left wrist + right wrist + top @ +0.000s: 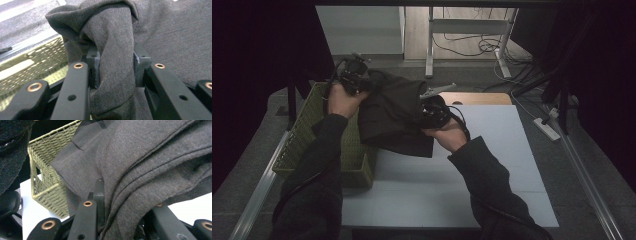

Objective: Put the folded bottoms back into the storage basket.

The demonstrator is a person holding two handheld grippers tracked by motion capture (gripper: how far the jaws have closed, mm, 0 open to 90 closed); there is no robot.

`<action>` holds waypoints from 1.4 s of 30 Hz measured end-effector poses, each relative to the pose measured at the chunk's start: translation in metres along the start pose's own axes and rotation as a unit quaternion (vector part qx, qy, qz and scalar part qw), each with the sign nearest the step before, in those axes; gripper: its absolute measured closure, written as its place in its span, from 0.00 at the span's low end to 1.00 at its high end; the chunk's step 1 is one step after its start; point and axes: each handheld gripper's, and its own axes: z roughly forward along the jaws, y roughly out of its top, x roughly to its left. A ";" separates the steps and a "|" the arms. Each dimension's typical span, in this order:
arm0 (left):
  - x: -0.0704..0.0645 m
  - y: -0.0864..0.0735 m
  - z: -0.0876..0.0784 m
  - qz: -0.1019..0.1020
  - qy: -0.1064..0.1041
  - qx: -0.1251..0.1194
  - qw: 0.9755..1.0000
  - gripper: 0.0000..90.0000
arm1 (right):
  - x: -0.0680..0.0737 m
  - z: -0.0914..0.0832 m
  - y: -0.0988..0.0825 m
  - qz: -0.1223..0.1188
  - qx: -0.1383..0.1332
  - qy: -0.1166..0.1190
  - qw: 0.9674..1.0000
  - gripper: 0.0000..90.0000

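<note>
A dark grey folded garment (394, 115) hangs in the air between both hands, over the left side of the white table (492, 165) and the rim of a green woven basket (309, 135). My left gripper (353, 75) holds its far left corner; in the left gripper view a thick bunch of the garment (115, 60) is pinched between the pads (93, 67). My right gripper (432, 111) grips the right edge; in the right gripper view folded layers of the garment (140, 177) cover the jaws and run between them.
The green woven basket (47, 187) stands at the table's left edge, under the garment's left part. A wooden board (477, 98) lies at the table's far edge. Desk legs and cables (472, 45) stand on the floor beyond. Metal rails (257, 190) flank the table.
</note>
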 end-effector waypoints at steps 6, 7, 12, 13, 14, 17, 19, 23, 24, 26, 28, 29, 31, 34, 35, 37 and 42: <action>0.018 -0.009 -0.009 -0.012 0.008 0.003 1.000 0.73 | 0.008 0.017 0.012 -0.009 0.001 0.008 1.000 0.80; 0.021 -0.011 -0.011 -0.014 0.010 0.004 1.000 0.73 | 0.009 0.020 0.014 -0.010 0.003 0.008 1.000 0.80; 0.035 -0.021 -0.016 -0.024 0.017 0.007 1.000 0.73 | 0.016 0.035 0.022 -0.017 0.007 0.012 1.000 0.80; 0.038 -0.023 -0.017 -0.026 0.019 0.007 0.999 0.73 | 0.017 0.039 0.023 -0.019 0.008 0.012 1.000 0.80; 0.041 -0.025 -0.018 -0.027 0.020 0.008 0.999 0.73 | 0.019 0.042 0.024 -0.020 0.009 0.013 1.000 0.80; 0.050 -0.031 -0.019 -0.032 0.024 0.010 0.999 0.73 | 0.023 0.051 0.028 -0.025 0.012 0.014 1.000 0.80; 0.055 -0.036 -0.020 -0.036 0.026 0.011 0.999 0.73 | 0.026 0.058 0.031 -0.027 0.015 0.015 0.999 0.79; 0.066 -0.046 -0.021 -0.043 0.028 0.011 0.999 0.73 | 0.031 0.068 0.035 -0.032 0.018 0.016 0.999 0.79; 0.068 -0.048 -0.021 -0.045 0.029 0.011 0.999 0.73 | 0.032 0.071 0.036 -0.033 0.018 0.017 0.999 0.79; 0.073 -0.053 -0.022 -0.050 0.030 0.012 0.998 0.73 | 0.035 0.077 0.037 -0.034 0.020 0.019 0.999 0.79; 0.078 -0.057 -0.023 -0.052 0.032 0.012 0.998 0.73 | 0.038 0.083 0.039 -0.036 0.021 0.019 0.999 0.79; 0.080 -0.059 -0.024 -0.053 0.033 0.013 0.998 0.73 | 0.039 0.086 0.040 -0.037 0.023 0.019 0.999 0.79; 0.085 -0.063 -0.025 -0.057 0.035 0.012 0.998 0.73 | 0.042 0.091 0.042 -0.039 0.024 0.020 0.999 0.79; 0.093 -0.069 -0.028 -0.066 0.038 0.016 0.997 0.73 | 0.045 0.099 0.044 -0.040 0.026 0.024 0.999 0.79; 0.096 -0.072 -0.028 -0.070 0.039 0.017 0.997 0.73 | 0.047 0.103 0.045 -0.041 0.027 0.024 0.999 0.79; 0.100 -0.076 -0.028 -0.078 0.039 0.017 0.996 0.72 | 0.050 0.109 0.047 -0.043 0.030 0.025 0.998 0.79; 0.112 -0.089 -0.027 -0.086 0.042 0.021 0.995 0.72 | 0.057 0.123 0.049 -0.047 0.036 0.027 0.998 0.79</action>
